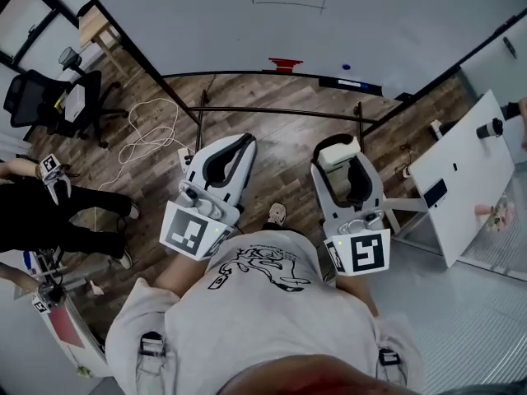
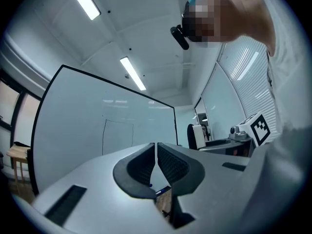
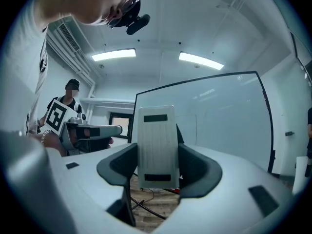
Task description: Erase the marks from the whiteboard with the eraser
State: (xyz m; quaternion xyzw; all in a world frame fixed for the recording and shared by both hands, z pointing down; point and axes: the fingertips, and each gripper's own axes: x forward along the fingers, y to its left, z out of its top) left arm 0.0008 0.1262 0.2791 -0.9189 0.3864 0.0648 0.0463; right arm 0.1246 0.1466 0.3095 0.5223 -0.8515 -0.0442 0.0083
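Fingers (image 3: 197,172) of the right gripper (image 3: 157,156) pinch the white eraser (image 3: 157,133) upright at centre frame, seemingly so its flat face can meet the whiteboard (image 3: 222,116) beyond, where a drawn outline (image 2: 104,135) sits unerased, while the left gripper (image 2: 156,151) hangs with jaws pressed together, empty.

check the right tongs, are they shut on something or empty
Shut on the eraser. In the right gripper view the right tongs have both jaws against its sides, and it stands upright between them.
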